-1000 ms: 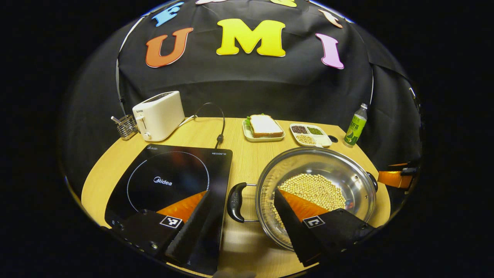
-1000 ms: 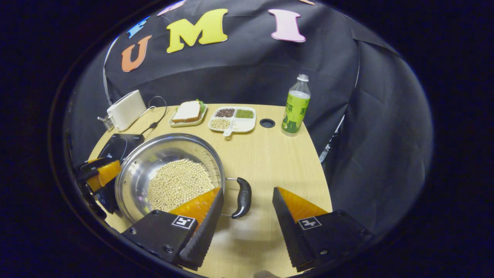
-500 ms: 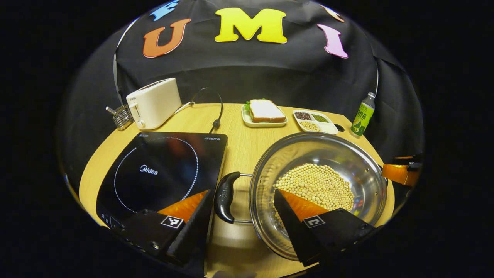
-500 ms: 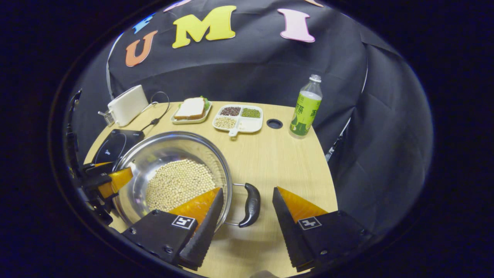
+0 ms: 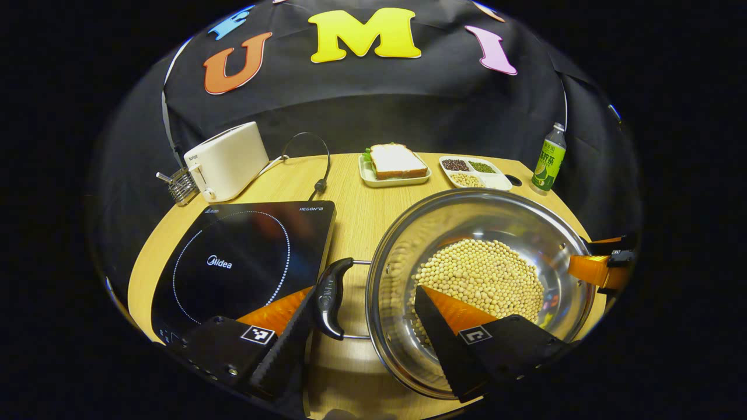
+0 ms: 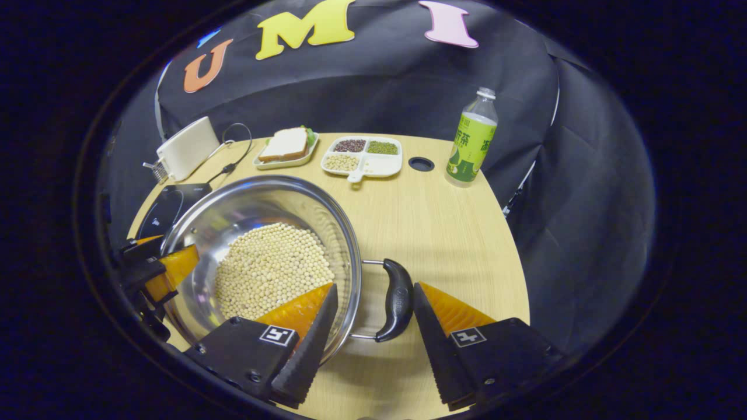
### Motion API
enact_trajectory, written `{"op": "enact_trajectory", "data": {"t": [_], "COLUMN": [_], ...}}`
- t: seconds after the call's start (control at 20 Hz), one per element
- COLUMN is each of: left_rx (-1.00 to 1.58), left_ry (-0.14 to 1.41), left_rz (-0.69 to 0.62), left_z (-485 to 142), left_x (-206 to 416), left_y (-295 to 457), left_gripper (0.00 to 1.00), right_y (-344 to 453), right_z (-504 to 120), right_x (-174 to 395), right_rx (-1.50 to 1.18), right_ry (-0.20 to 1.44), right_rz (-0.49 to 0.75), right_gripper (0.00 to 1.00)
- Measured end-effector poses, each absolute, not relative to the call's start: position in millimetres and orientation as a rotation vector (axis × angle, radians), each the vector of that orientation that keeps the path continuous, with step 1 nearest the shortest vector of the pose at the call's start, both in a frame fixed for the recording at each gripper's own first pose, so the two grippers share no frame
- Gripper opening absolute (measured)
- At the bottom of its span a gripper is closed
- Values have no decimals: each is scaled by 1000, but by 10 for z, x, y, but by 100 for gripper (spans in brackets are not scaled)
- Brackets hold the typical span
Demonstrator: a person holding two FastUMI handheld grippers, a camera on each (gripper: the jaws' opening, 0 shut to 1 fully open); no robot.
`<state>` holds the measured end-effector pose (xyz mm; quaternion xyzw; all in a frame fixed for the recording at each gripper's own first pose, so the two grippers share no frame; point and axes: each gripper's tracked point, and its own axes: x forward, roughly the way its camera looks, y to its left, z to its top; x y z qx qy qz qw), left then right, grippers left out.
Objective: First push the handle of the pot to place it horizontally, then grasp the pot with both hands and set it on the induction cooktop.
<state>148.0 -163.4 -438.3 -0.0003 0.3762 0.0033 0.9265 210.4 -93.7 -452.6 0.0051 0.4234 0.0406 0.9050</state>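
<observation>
The pot (image 5: pixel 478 291) of beans sits on the tabletop (image 6: pixel 443 233) just beside the induction cooktop (image 5: pixel 245 256), each spread gripper, left (image 5: pixel 359 344) and right (image 6: pixel 373 344), straddling a side handle, apparently ready to clamp for a level two-handed lift.

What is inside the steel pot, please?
The pot holds a heap of pale round beans on its bottom; its bare steel wall shows around them. The left gripper has one finger covering the heap's near part.
</observation>
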Motion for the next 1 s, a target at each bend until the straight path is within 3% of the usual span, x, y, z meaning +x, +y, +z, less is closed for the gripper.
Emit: {"op": "enact_trajectory", "data": {"t": [0.05, 0.2, 0.3, 0.35, 0.5, 0.55, 0.6, 0.65, 1.0], "left_rx": [6, 29, 28, 26, 17, 23, 25, 31, 21], "left_ry": [775, 790, 793, 805, 809, 807, 805, 792, 790], "left_rz": [6, 34, 47, 47, 52, 55, 59, 59, 43], "left_z": [-4392, -4454, -4447, -4490, -4468, -4468, -4467, -4447, -4394], "left_x": [1480, 1487, 1476, 1481, 1491, 1489, 1482, 1493, 1467], "left_y": [-1643, -1552, -1525, -1533, -1539, -1533, -1541, -1553, -1527], "left_gripper": [100, 92, 69, 73, 70, 77, 77, 65, 64], "right_y": [-932, -946, -949, -947, -947, -947, -949, -952, -955], "right_z": [-4593, -4660, -4651, -4649, -4642, -4633, -4636, -4643, -4551], "right_x": [2091, 2061, 2060, 2058, 2061, 2055, 2058, 2046, 1941], "right_rx": [18, 37, 40, 46, 52, 54, 74, 87, 102], "right_ry": [899, 925, 933, 937, 950, 953, 957, 963, 962], "right_rz": [82, 61, 54, 51, 45, 50, 45, 48, 45], "right_gripper": [82, 79, 72, 70, 68, 65, 61, 60, 55]}}
